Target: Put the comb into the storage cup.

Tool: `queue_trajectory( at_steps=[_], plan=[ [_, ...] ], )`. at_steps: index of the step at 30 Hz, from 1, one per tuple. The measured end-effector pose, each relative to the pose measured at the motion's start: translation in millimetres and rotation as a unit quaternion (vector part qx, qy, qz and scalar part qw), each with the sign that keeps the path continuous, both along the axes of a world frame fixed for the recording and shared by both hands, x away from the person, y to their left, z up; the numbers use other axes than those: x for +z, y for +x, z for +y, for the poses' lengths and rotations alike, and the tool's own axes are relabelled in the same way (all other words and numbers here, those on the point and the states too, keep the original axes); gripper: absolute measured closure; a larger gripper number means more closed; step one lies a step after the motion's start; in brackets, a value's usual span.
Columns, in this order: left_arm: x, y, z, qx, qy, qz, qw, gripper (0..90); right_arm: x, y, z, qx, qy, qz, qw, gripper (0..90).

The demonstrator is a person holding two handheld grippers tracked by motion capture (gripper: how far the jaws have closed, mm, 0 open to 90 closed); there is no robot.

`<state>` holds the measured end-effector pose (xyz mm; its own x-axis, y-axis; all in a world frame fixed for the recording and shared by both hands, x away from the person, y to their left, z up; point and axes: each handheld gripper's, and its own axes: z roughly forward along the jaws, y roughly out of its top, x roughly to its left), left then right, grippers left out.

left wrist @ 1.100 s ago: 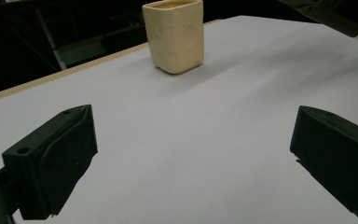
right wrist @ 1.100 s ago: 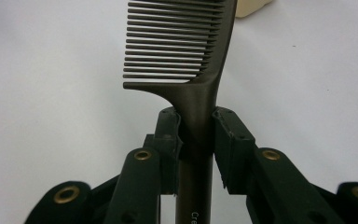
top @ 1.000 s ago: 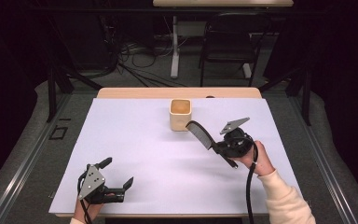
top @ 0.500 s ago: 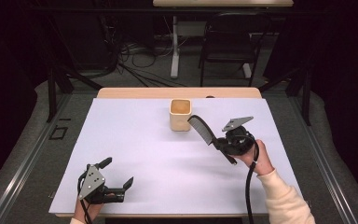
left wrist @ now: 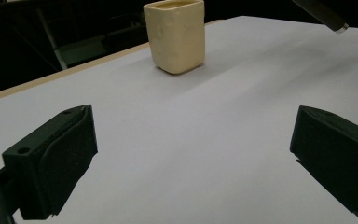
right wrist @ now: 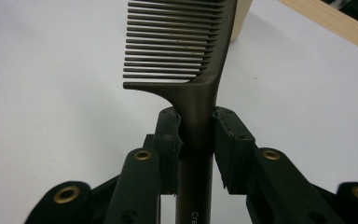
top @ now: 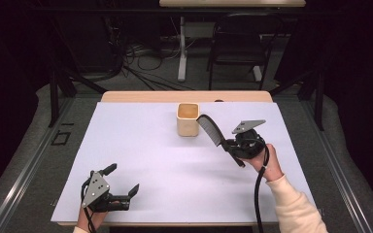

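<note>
A dark wide-toothed comb (top: pixel 210 130) (right wrist: pixel 191 46) is held by its handle in my right gripper (top: pixel 229 147) (right wrist: pixel 196 135), which is shut on it. It hangs above the white sheet at centre right, its toothed end pointing up and left toward the cream cup (top: pixel 188 119) (right wrist: pixel 242 18). The cup stands upright at the far middle of the sheet, and what it holds is hidden. Near the front left edge, my left gripper (top: pixel 123 180) (left wrist: pixel 191 154) rests open with nothing between its jaws. It faces the cup (left wrist: pixel 175 35), and the comb's handle tip (left wrist: pixel 321 14) shows at the upper right.
A white sheet (top: pixel 141 145) covers most of the wooden table (top: pixel 145 96). Beyond the table are a dark floor with cables (top: pixel 141 63), a table leg (top: pixel 181 48) and a chair (top: pixel 235 43). A cable (top: pixel 258 194) trails from the right gripper along the sleeve.
The comb's toothed end has lifted slightly toward the cup, still gripped by the right gripper. The left gripper has not moved.
</note>
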<state>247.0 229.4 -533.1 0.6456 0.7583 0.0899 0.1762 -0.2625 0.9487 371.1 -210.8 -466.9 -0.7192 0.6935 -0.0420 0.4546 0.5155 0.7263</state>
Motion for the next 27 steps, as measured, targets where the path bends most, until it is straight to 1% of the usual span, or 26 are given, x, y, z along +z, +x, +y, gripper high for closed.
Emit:
queue_trajectory(
  at_steps=[3,7,12,17,27],
  plan=[
    [0.0,0.0,0.0,0.0,0.0,0.0,1.0,0.4,1.1,0.7,-0.4,-0.005,0.004,-0.004,1.0,71.9],
    [0.4,-0.4,0.2,0.003,0.0,-0.003,1.0,0.4,1.7,2.1,-0.4,-0.006,0.009,-0.008,0.9999,71.8],
    [0.2,-0.2,0.1,0.003,0.0,-0.002,1.0,0.5,1.8,3.1,1.8,-0.004,0.008,-0.013,0.9999,71.9],
    [0.2,0.0,0.8,0.006,0.0,-0.002,1.0,0.4,1.3,4.7,4.6,-0.005,0.011,-0.014,0.9998,71.9],
    [-0.1,0.3,1.0,0.007,-0.002,-0.002,1.0,0.5,4.3,8.2,6.2,-0.008,0.016,-0.028,0.9995,71.9]
  ],
)
